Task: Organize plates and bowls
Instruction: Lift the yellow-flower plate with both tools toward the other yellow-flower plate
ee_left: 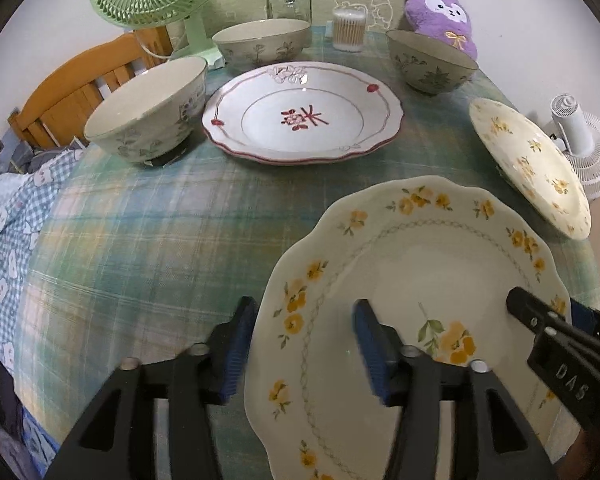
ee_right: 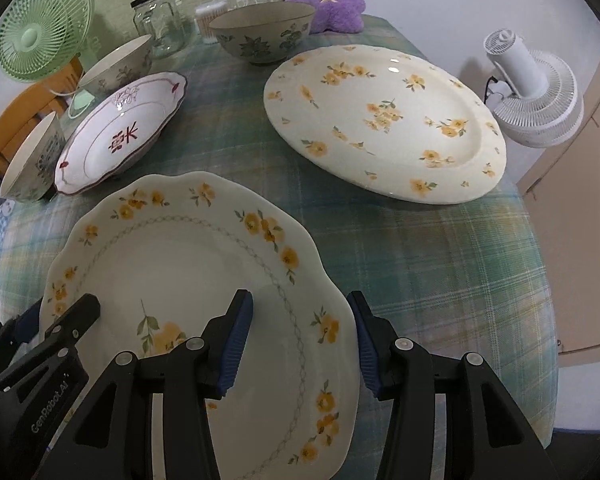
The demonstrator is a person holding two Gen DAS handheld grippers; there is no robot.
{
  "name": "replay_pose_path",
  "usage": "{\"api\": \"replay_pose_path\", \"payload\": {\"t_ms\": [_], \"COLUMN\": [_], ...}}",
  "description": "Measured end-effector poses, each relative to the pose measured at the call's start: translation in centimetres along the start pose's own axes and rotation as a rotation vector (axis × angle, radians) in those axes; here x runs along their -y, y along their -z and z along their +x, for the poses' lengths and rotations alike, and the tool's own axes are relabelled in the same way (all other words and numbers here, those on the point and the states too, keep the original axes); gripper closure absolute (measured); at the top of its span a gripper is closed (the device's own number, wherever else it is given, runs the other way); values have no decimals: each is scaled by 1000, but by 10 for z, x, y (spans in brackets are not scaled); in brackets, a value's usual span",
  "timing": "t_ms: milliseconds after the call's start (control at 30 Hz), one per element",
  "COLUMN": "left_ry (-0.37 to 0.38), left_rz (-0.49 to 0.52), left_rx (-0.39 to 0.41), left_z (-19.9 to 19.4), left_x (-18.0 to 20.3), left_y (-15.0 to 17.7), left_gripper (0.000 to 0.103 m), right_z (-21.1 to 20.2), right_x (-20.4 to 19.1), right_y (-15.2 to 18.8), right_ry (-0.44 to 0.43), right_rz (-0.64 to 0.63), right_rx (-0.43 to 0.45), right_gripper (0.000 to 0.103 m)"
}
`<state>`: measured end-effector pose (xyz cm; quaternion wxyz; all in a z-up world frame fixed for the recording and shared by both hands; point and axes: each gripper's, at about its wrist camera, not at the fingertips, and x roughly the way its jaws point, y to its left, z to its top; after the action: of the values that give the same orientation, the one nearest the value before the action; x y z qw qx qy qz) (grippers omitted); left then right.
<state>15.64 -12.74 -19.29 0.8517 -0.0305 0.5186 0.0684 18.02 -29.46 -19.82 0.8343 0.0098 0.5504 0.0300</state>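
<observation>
Both the left gripper [ee_left: 306,344] and right gripper [ee_right: 300,340] stand wide, each straddling an opposite rim of the scalloped yellow-flower plate [ee_right: 188,264] lying near the tablecloth's [ee_left: 148,232] front edge — closing evenly on both sides should keep it level.

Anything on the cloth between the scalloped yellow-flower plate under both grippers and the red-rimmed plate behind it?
No. In the left wrist view, only bare plaid tablecloth separates the scalloped yellow-flower plate from the red-rimmed plate.
</observation>
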Motion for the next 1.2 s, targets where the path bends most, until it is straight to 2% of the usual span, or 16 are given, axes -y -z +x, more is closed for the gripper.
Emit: {"api": "replay_pose_path", "payload": {"t_ms": [33,67,100,133,300,400,567,833,1067,1200], "left_ry": [-7,-17,-19,-12,13,42,103,156,163,159], "left_rz": [0,7,16,27,39,70,116,154,145,120], "left_rx": [20,44,56,57,59,98,152,208,228,214], "left_z": [-5,-10,-15,-19,-39,-56,-82,-102,-102,-91], "left_x": [2,4,7,10,9,9,12,21,49,70], "left_y": [-1,-2,-3,-3,-5,-9,-18,-29,-47,-62], "left_gripper": [24,20,19,19,16,14,11,10,11,11], "right_z": [-1,-3,-6,-10,-45,-69,-98,-129,-130,-123], "right_x": [0,0,-1,-1,0,-3,-10,-4,22,41], "right_y": [-1,-2,-3,-5,-13,-14,-12,-12,-32,-53], "right_ry": [0,-5,-12,-16,-13,-17,34,77,64,75], "right_rz": [-6,-13,-19,-21,-4,11,26,91,100,50], "right_rx": [-1,4,14,24,92,132,180,236,255,275], "right_gripper": [50,49,45,36,27,21,20,20,20,20]}}
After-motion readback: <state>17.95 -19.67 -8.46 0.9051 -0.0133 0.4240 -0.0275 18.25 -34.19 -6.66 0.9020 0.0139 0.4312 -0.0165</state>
